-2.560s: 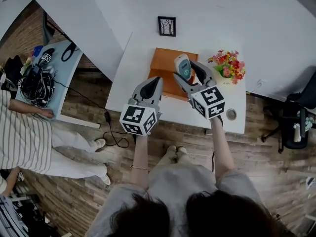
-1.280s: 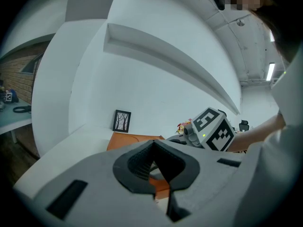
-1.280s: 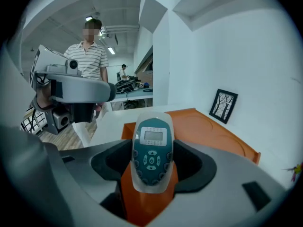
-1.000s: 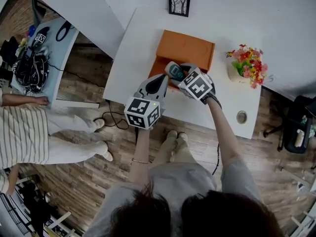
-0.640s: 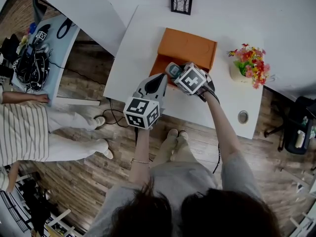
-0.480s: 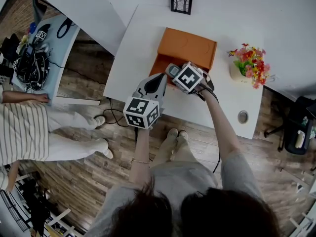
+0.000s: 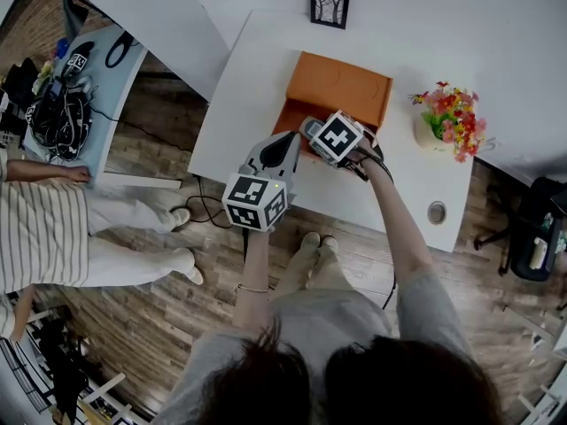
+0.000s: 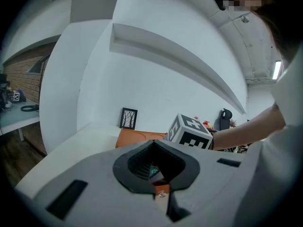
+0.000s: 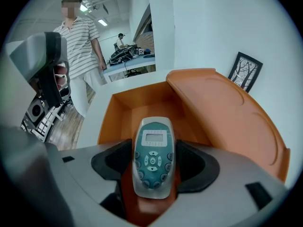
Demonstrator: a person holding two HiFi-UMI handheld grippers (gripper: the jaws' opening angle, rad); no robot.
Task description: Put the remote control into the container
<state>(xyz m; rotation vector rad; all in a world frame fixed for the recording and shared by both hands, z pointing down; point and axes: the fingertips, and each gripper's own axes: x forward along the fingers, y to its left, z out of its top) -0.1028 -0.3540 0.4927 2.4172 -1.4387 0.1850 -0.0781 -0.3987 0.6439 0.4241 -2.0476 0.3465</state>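
Note:
The remote control (image 9: 153, 141) is grey with a teal face and small screen. My right gripper (image 9: 152, 156) is shut on its lower half and holds it just over the open compartment of the orange container (image 9: 124, 109). The container's lid (image 9: 222, 110) lies open to the right. In the head view the remote (image 7: 310, 129) pokes out left of my right gripper (image 7: 317, 135), over the container's (image 7: 341, 82) near-left part. My left gripper (image 7: 283, 148) hovers beside that corner, shut and empty, as the left gripper view (image 8: 155, 170) confirms.
A framed picture (image 7: 330, 5) stands at the back of the white table (image 7: 244, 87). A flower pot (image 7: 447, 118) is to the right and a small round object (image 7: 435, 211) sits near the front right. A person in a striped shirt (image 7: 40, 233) stands by a cluttered side table (image 7: 71, 104).
My right gripper has carried the remote down and to the left, from above the lid to just over the open compartment. My left gripper has barely moved.

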